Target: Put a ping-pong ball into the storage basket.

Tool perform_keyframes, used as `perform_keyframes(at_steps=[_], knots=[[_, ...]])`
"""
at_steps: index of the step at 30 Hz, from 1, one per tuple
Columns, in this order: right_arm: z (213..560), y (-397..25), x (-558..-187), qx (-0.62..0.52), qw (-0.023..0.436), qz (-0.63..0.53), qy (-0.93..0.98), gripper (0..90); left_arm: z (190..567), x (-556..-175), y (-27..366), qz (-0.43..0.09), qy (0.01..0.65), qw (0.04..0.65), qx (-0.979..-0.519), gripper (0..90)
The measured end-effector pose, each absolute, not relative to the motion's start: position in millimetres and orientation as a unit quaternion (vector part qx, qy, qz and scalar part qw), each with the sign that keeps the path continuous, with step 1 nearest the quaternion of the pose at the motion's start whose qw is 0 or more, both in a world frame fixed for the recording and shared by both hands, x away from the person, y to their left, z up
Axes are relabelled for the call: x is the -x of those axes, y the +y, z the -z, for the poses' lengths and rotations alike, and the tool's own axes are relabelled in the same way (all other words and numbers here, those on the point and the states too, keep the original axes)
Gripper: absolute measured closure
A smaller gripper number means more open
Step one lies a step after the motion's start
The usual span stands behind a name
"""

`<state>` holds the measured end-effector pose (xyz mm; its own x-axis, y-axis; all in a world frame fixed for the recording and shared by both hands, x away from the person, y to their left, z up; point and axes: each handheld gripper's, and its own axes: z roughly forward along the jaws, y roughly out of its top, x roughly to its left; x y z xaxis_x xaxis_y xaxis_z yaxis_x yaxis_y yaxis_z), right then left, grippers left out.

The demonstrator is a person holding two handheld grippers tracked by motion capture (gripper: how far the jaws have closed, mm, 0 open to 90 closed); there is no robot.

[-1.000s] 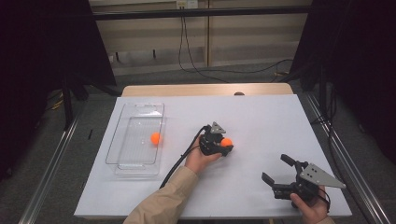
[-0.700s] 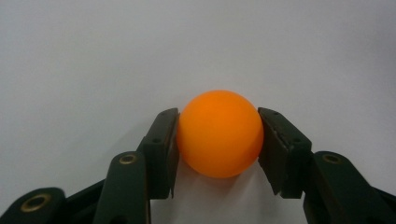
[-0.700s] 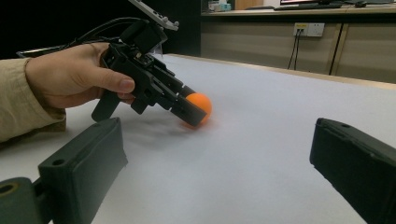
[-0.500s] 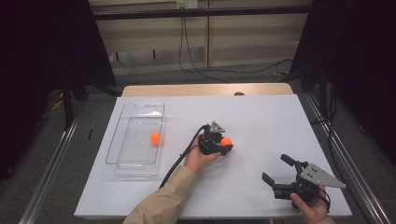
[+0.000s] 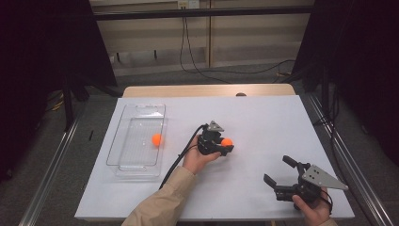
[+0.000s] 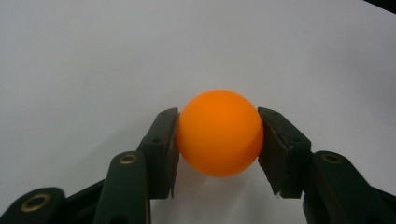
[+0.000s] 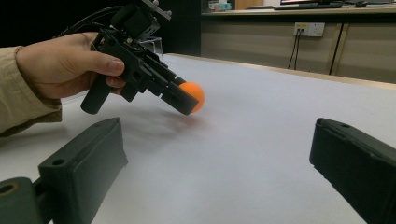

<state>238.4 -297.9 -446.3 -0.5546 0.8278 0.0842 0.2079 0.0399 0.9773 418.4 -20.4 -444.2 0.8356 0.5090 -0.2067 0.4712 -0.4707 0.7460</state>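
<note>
An orange ball sits between the jaws of my left gripper, which is shut on it, both pads pressed to its sides. In the right gripper view the ball hangs just above the white table, near the table's middle. A second orange ball lies inside the clear plastic tray at the left. My right gripper rests near the front right of the table, jaws wide open with nothing between them.
Beyond the far edge of the white sheet a wooden strip runs across. Black frame bars and cables stand behind the table. The left gripper's cable trails toward the front.
The left gripper with its ball has stayed almost still, perhaps lifted slightly. The right gripper has not moved.
</note>
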Motion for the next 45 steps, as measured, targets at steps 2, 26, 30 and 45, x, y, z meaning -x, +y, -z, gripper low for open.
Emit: perform_keyframes(at_steps=[2, 26, 30, 45], knots=[[446, -298, -238, -0.388, 0.27, -0.574, 0.669, 2.7, 443, -417, -20, -0.021, 0.286, 0.428, -0.857, 51.0], [446, -297, -238, -0.386, 0.271, -0.574, 0.67, 2.8, 431, -412, -10, -0.007, 0.282, 0.427, -0.859, 51.0], [446, -297, -238, -0.385, 0.271, -0.573, 0.67, 2.8, 429, -411, -8, -0.005, 0.282, 0.427, -0.859, 51.0], [446, -297, -238, -0.385, 0.271, -0.573, 0.671, 3.0, 426, -411, -2, -0.005, 0.285, 0.427, -0.858, 51.0]])
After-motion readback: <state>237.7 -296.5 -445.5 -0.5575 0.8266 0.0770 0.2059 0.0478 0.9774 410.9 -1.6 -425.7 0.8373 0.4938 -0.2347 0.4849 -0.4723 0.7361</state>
